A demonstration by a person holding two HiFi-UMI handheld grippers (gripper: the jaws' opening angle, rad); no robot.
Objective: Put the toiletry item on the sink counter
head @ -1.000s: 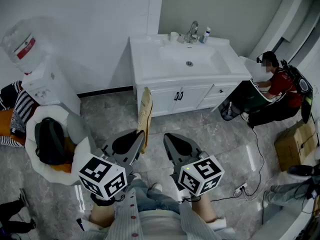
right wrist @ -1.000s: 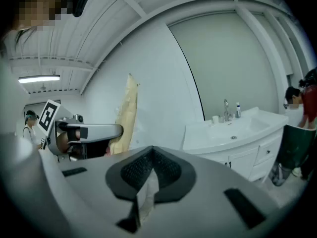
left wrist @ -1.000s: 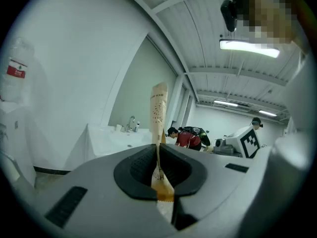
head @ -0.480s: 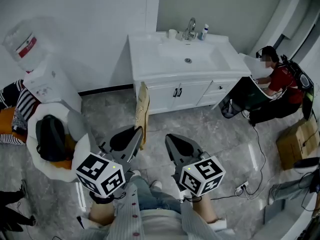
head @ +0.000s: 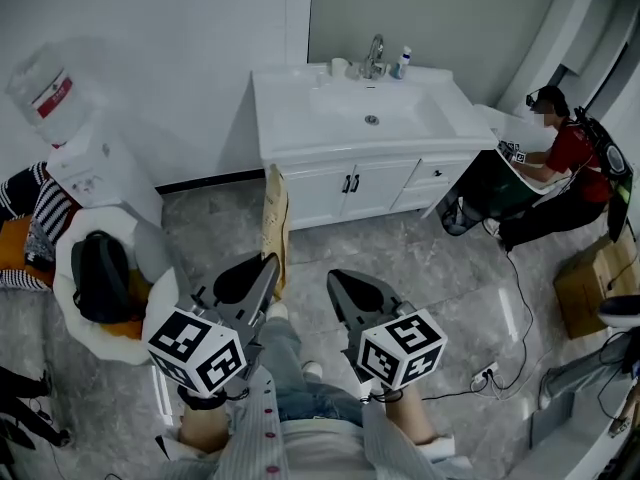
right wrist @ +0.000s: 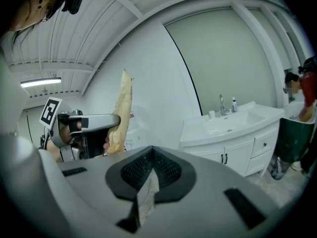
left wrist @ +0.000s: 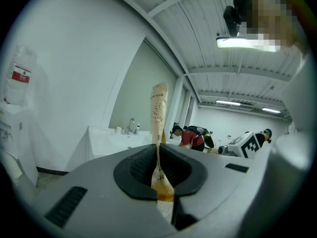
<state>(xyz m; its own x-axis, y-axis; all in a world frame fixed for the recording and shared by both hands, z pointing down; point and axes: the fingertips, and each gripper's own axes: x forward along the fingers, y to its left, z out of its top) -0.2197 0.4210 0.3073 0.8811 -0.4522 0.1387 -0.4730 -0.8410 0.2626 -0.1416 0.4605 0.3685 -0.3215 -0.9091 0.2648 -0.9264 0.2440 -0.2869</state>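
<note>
**Inspector:** Anything obscured on the toiletry packet (left wrist: 159,108)?
**Assistant:** Lower end hidden between the left gripper (left wrist: 159,155) jaws. Print unreadable.
**Inspector:** The bench (head: 290,108)?
**Assistant:** Small items (head: 402,63) beside the tap (head: 373,56), too small to identify.

A white sink counter (head: 292,118) stands against the wall (head: 180,58) on grey marble floor (head: 400,258).

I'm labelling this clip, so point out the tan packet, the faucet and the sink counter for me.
tan packet (head: 272,223), head view, middle of its flat side.
faucet (head: 375,50), head view, on its curved spout.
sink counter (head: 285,118), head view, bare top left of the basin.
</note>
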